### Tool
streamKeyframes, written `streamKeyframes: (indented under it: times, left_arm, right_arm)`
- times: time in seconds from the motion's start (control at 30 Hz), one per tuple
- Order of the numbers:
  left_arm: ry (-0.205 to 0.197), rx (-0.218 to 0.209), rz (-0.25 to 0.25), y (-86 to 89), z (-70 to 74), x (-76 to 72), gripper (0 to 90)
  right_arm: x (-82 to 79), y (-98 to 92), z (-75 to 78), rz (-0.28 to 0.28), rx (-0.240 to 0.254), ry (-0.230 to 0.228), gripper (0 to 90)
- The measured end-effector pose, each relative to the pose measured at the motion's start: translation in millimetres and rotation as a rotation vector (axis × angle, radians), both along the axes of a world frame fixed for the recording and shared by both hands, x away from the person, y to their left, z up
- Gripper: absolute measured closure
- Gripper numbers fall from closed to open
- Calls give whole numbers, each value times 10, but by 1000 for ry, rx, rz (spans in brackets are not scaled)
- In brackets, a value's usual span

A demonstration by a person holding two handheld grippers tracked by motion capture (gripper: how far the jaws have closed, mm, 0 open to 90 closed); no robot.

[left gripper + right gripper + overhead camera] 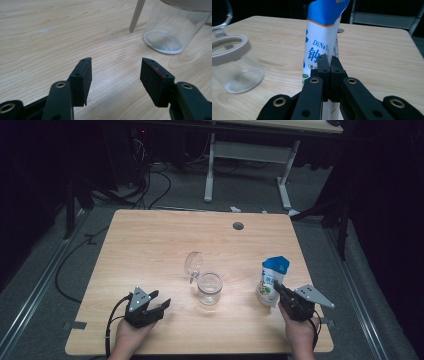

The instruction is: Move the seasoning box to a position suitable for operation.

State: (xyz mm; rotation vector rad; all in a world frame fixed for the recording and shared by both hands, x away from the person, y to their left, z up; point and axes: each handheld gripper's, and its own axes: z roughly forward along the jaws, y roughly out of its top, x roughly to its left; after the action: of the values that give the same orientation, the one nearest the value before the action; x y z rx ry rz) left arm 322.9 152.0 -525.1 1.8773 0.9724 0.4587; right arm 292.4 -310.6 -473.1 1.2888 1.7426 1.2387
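Dark room; a wooden table (150, 240) carries all items. The right hand-held gripper (281, 292) is clamped on the edge of the upright blue-and-white pouch (272, 280) at the table's right side. The left hand-held gripper (159, 300) stands wide, holding nothing, near the open glass jar (209, 288) at centre.

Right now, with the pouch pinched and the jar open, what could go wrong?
The right claw pinches only a thin edge of the pouch, so it may slip or swing when lifted. The glass jar stands unheld with its lid hinged open, and the left claw is apart from it, so a bump could tip it.
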Motion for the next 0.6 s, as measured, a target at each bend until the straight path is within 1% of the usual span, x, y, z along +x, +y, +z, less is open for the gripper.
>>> streamKeyframes:
  times: [0.07,0.1,0.2,0.23,0.27,0.3,0.37,0.47,0.6]
  left_arm:
    - [1,0,-1,0,-1,0,432]
    - [2,2,-3,-1,-1,1,432]
    - [0,2,-3,-2,0,-1,431]
    - [1,2,-3,0,0,-1,431]
    - [1,2,-3,0,0,-1,431]
    - [2,1,-1,1,-2,1,431]
    - [2,1,-3,0,-1,-1,431]
    - [2,2,-4,-2,-1,-3,431]
    - [3,1,-4,-6,-6,3,430]
  right_arm:
    - [-9,26,0,9,0,-2,895]
    - [-21,83,-2,26,-7,-13,896]
    - [-30,121,-16,46,-3,-20,895]
    - [-33,121,-21,51,7,-17,895]
    - [-33,121,-21,51,7,-17,895]
    - [-40,121,-29,48,21,-15,893]
    - [-56,113,-45,46,29,-10,890]
    - [-81,99,-63,43,29,-9,884]
    - [-131,70,-104,60,25,-6,812]
